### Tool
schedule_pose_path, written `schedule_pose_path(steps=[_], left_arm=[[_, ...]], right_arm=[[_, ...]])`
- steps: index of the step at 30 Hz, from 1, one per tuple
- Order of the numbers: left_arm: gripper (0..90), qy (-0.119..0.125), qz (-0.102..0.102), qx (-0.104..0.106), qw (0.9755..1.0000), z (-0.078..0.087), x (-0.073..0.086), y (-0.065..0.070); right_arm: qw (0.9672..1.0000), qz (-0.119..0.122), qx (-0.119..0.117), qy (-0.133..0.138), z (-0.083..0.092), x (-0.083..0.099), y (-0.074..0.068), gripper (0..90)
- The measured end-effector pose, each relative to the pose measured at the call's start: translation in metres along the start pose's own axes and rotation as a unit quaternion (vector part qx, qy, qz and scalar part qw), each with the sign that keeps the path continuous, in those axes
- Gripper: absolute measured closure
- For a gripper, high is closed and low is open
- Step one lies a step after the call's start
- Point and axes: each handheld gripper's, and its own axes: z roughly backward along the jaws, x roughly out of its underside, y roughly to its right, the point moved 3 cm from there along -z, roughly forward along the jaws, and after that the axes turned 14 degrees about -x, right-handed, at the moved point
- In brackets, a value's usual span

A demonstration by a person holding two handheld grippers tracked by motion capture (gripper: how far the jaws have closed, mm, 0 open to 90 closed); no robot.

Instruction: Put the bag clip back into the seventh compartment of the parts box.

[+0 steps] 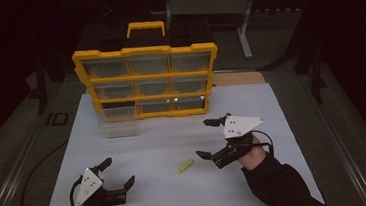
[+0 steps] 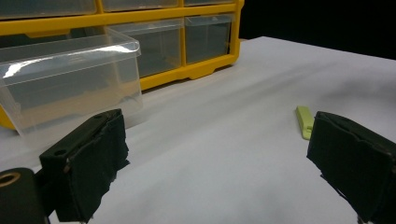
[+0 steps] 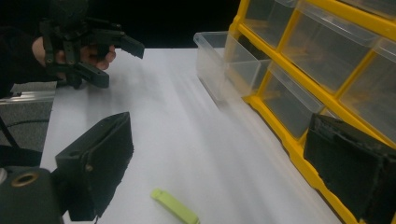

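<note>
A small yellow-green stick [image 1: 186, 166] lies flat on the white table top [image 1: 169, 194], between both hands. My right gripper [image 1: 204, 139] hovers open just right of it, jaws spread wide and empty; in the right gripper view the stick [image 3: 175, 206] lies low between the jaws. My left gripper [image 1: 118, 172] rests open near the front left edge, nothing in it. In the left gripper view the stick [image 2: 304, 121] sits beside the right jaw. A clear plastic drawer [image 1: 117, 124] stands on the table, pulled out of the yellow organizer [image 1: 144, 50].
The yellow organizer [image 2: 187, 70] with several clear drawers stands upright at the back of the table, with one bottom-left slot open. The loose drawer [image 2: 70, 79] looks empty. The other hand's gripper [image 3: 120, 64] shows far off. Dark floor and a metal stand surround the table.
</note>
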Motion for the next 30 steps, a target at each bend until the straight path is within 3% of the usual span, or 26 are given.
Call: schedule_pose_path(steps=[7,12,20,22,24,30], left_arm=[[4.8,0.001,0.001,0.001,1.0,0.0,0.0,0.0],[4.8,0.002,0.002,0.001,1.0,0.0,0.0,-0.001],[4.8,0.002,0.002,0.003,1.0,0.0,0.001,-0.001],[4.8,0.002,0.003,0.004,1.0,0.0,0.001,-0.001],[4.8,0.002,0.004,0.005,1.0,0.0,0.001,-0.001],[4.8,0.002,0.002,0.008,1.0,0.0,0.001,-0.001]], right_arm=[[0.9998,0.002,-0.019,-0.004,-0.015,-0.001,0.004,8.3],[0.9985,0.005,-0.05,-0.022,-0.033,0.003,0.007,11.1],[0.9944,-0.026,-0.095,-0.038,-0.057,0.022,0.01,11.1],[0.9938,-0.031,-0.089,-0.059,-0.065,0.028,0.009,13.7],[0.9905,-0.039,-0.105,-0.08,-0.072,0.036,0.009,12.9],[0.9841,-0.065,-0.133,-0.097,-0.086,0.058,0.011,13.7]])
